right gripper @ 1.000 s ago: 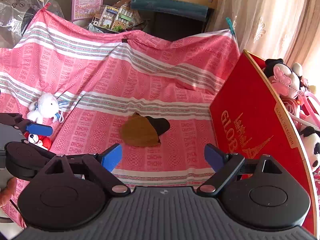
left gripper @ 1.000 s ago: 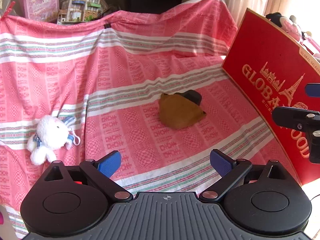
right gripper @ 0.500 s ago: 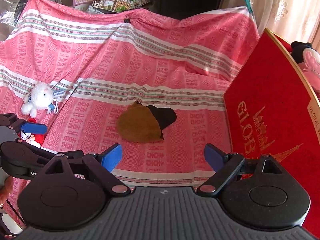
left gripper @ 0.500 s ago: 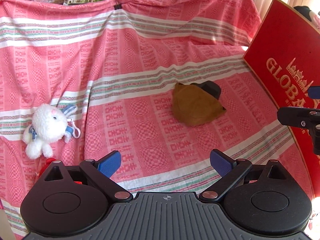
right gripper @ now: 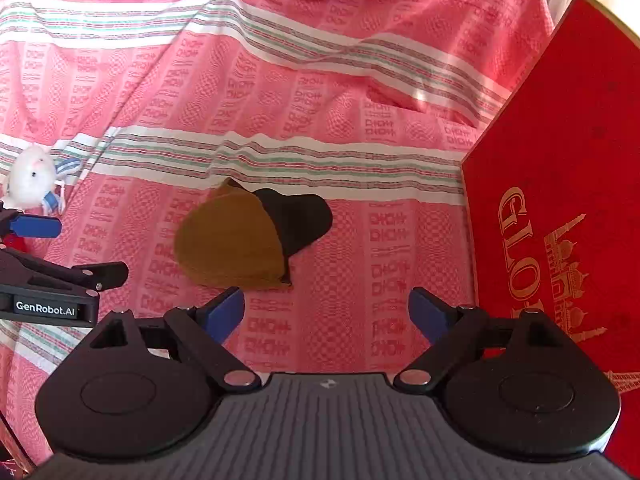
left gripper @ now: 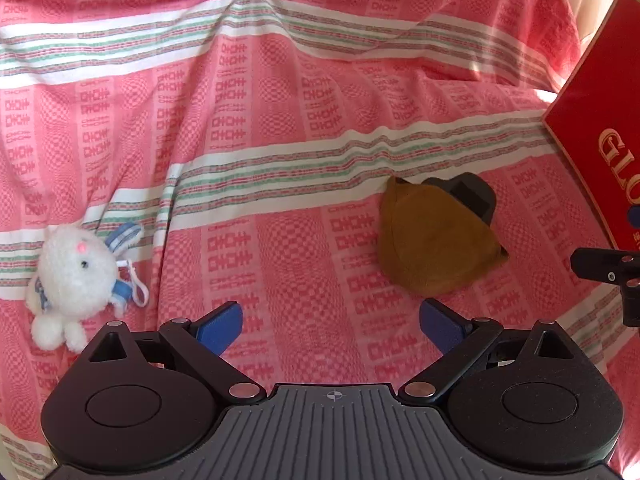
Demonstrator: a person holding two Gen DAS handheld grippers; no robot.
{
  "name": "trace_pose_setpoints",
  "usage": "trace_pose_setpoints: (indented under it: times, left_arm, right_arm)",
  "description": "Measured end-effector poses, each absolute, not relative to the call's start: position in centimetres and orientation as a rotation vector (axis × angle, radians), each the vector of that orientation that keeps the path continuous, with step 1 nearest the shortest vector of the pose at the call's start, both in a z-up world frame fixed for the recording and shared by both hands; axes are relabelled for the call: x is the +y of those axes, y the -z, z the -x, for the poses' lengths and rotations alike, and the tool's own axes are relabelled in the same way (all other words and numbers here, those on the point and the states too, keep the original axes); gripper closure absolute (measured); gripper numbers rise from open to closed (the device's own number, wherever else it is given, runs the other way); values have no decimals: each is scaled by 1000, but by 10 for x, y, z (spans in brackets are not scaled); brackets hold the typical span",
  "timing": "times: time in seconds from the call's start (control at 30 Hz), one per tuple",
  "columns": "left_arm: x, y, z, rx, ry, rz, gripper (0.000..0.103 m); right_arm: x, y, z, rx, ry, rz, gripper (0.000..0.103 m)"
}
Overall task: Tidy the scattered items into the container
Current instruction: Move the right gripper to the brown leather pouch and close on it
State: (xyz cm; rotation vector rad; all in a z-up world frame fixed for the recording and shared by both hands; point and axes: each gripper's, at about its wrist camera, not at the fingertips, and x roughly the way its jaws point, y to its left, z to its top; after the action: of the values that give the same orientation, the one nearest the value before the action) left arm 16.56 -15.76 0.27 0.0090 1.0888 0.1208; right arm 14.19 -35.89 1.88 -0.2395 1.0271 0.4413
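Both hand-held grippers are sinking closer to the pink striped cloth [left gripper: 280,128] than a second ago, so you are nearing a first pick. You are keeping the left hand-held gripper [left gripper: 331,322] and the right hand-held gripper [right gripper: 326,312] wide and empty. Rightward, the red box [right gripper: 560,128] is showing gold "GLO". The brown pouch [right gripper: 232,240] is lying just ahead; the white plush rabbit [left gripper: 74,270] is waiting leftward. "GenRobot.AI" is reading on the left tool.

Bright daylight enters from the upper right, laying sunlit streaks across the pink cloth [left gripper: 280,160] near its far right edge. Both views are sharp, with fisheye bending at the borders and dark vignetted corners.
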Motion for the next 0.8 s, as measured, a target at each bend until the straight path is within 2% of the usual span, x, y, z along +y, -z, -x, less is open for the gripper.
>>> trace_pose_setpoints:
  times: [0.33, 0.6, 0.8]
  left_arm:
    - [-184, 26, -219, 1103, -70, -92, 6]
    - [-177, 45, -210, 1108, -38, -94, 9]
    - [-170, 47, -210, 1115, -30, -74, 7]
  right_arm:
    - [-356, 22, -188, 1095, -443, 237, 12]
    - [-352, 35, -207, 1126, -462, 212, 12]
    - [-345, 38, -215, 1138, -507, 163, 11]
